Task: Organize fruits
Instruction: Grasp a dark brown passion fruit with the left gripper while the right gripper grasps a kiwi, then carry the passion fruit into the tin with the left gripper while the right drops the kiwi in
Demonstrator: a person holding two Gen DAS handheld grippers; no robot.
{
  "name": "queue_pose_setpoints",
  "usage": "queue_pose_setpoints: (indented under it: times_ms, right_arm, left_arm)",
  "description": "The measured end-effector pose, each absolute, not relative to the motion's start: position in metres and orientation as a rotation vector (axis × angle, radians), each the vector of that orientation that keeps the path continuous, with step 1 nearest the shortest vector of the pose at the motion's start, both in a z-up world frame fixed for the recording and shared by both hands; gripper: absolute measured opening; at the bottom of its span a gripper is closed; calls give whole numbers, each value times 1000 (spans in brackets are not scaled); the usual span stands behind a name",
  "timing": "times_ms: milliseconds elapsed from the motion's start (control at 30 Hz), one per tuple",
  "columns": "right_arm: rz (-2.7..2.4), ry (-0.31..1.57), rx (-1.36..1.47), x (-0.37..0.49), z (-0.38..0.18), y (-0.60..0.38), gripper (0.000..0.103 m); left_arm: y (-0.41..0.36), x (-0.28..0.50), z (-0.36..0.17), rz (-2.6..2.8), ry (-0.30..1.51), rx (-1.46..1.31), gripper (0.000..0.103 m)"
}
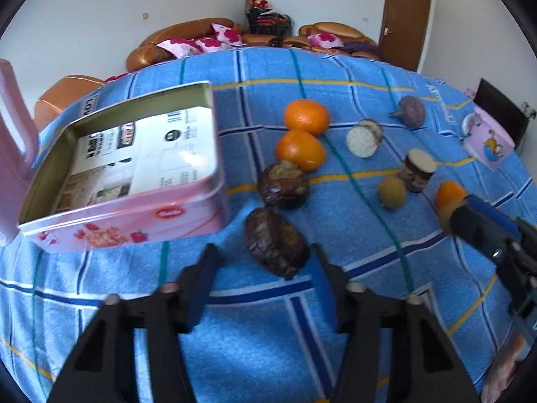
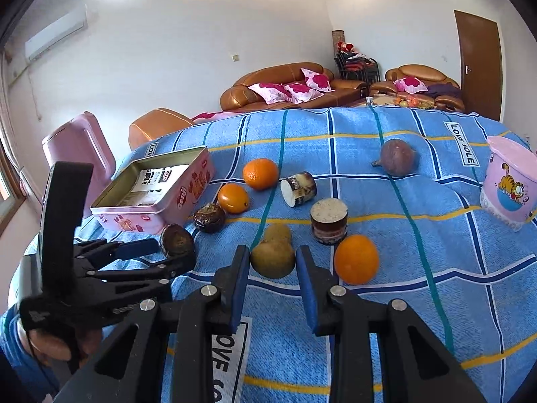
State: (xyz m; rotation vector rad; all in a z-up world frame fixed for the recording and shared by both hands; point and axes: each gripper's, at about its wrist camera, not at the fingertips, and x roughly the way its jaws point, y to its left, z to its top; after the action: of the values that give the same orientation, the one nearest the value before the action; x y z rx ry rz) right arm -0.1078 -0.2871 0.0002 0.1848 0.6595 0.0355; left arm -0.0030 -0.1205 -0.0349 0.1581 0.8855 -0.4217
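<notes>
Your left gripper point(image 1: 261, 265) is open around the dark brown fruit point(image 1: 275, 245), just beside the pink tin point(image 1: 134, 221) where it probably goes. Your right gripper point(image 2: 272, 268), open too, brackets the yellowish fruit point(image 2: 272, 258).

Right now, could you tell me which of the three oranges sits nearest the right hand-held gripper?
The lone orange just right of the right hand-held gripper, beside the brown fruit between its fingers. The other two oranges lie farther back, near the pink tin.
</notes>
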Motion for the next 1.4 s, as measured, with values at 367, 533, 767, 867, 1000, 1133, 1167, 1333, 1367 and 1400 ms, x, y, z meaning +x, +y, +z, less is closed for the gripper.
queue_pose_setpoints:
  times_ms: [367,533,767,867,1000,1133,1167,1333,1367,1400]
  right_arm:
    - [20,675,208,-106,-4,-293,31]
    - [45,703,231,-101,-8,-294,31]
    - [22,780,210,-87,-17,-290,32]
    - [12,816,222,-80,-22,-294,32]
    - [24,855,204,-64,-25,-290,41]
    - [34,879,174,-55,-30,-280,41]
    - [27,874,154,-55,-30,-277,41]
    - [7,864,134,-59,-27,-273,31]
    - [2,840,138,-63,-22,-273,31]
    - [5,809,141,-66,-14,-273,31]
  left_arm:
    - [-99,6,-33,-504,899,5,37]
    - [-98,0,-30,-512,874,11,37]
    - [-83,-26,-12,-548,747,43,37]
    - [-76,-29,-6,-565,723,35,37]
    - [-74,-29,1,-568,703,33,37]
    - [-68,-22,4,-540,709,29,37]
    - [-65,-19,4,-532,709,30,37]
    - [-54,-8,8,-499,699,50,37]
    - [-51,-5,10,-496,693,50,37]
    - [-47,-2,14,-489,682,48,37]
